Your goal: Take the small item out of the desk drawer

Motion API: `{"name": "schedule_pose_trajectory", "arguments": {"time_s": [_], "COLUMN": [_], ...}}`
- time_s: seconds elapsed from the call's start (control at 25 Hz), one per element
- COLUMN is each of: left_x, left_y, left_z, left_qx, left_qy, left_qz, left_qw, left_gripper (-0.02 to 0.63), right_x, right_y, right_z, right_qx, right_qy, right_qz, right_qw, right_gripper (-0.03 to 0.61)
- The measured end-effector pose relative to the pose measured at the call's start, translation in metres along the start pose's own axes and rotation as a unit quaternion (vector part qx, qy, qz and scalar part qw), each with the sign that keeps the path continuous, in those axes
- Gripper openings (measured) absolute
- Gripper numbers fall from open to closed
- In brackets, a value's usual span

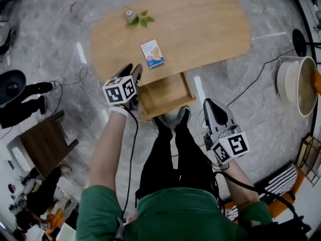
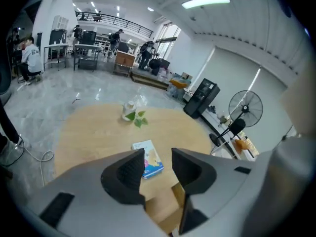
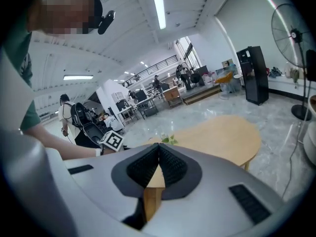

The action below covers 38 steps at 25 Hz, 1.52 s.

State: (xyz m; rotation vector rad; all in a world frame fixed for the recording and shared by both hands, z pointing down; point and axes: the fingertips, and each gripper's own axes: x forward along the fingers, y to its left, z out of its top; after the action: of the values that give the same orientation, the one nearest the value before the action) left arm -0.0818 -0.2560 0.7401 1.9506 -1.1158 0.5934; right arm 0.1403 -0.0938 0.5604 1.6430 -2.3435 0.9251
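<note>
Your left tool [image 2: 158, 158] stands wide, empty; your right tool [image 3: 159, 149] is closed, empty. The small item [image 1: 152, 53] lies on the counter [image 1: 205, 29], near the open drawer [image 1: 163, 92].

Ceiling strip lights [image 2: 205, 1] light everything brightly and evenly; fisheye edges curve and darken.

I wear a green short-sleeved shirt [image 1: 175, 210] and black trousers [image 1: 173, 154]; my grey left gripper [image 2: 158, 163] and right gripper [image 3: 158, 157] carry black-and-white marker cubes [image 1: 120, 90] and black cables [image 1: 132, 149].
</note>
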Motion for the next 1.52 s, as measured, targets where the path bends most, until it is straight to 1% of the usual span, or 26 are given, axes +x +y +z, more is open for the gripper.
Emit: {"name": "schedule_pose_trajectory", "arguments": {"time_s": [0.12,0.24,0.4,0.56,0.68,0.84,1.04,1.24,1.36,1.52], "left_x": [-0.068,-0.132,-0.201,-0.263,-0.306,-0.352,-0.392,-0.426,-0.45,-0.484], "left_y": [-0.032,-0.063,-0.106,-0.149,-0.174,-0.202,-0.22,-0.228,-0.236,-0.249], "left_z": [0.013,0.042,0.104,0.147,0.166,0.172,0.182,0.199,0.216,0.237], "left_qx": [-0.01,-0.009,0.013,0.044,0.05,0.049,0.067,0.085,0.108,0.154], "left_qy": [-0.025,-0.071,-0.148,-0.203,-0.235,-0.26,-0.288,-0.317,-0.342,-0.381], "left_qz": [-0.014,-0.02,-0.026,-0.042,-0.059,-0.074,-0.073,-0.062,-0.053,-0.031], "left_qw": [0.9995,0.9972,0.9886,0.9774,0.9689,0.9615,0.9526,0.9426,0.9319,0.9112], "left_gripper": [0.184,0.184,0.184,0.184,0.184,0.184,0.183,0.183,0.183,0.181], "right_x": [-0.002,-0.005,-0.011,-0.03,-0.046,-0.07,-0.091,-0.104,-0.109,-0.119], "right_y": [0.028,0.057,0.087,0.116,0.141,0.174,0.208,0.229,0.239,0.249], "right_z": [0.051,0.108,0.181,0.225,0.246,0.27,0.293,0.302,0.311,0.326], "right_qx": [-0.023,-0.05,-0.082,-0.096,-0.105,-0.116,-0.136,-0.151,-0.159,-0.171], "right_qy": [-0.026,-0.061,-0.111,-0.143,-0.159,-0.179,-0.204,-0.213,-0.222,-0.238], "right_qz": [0.015,0.032,0.045,0.049,0.058,0.072,0.09,0.098,0.097,0.093], "right_qw": [0.999,0.996,0.989,0.984,0.98,0.974,0.965,0.96,0.957,0.951], "right_gripper": [0.023,0.023,0.023,0.023,0.023,0.023,0.023,0.023,0.023,0.023]}}
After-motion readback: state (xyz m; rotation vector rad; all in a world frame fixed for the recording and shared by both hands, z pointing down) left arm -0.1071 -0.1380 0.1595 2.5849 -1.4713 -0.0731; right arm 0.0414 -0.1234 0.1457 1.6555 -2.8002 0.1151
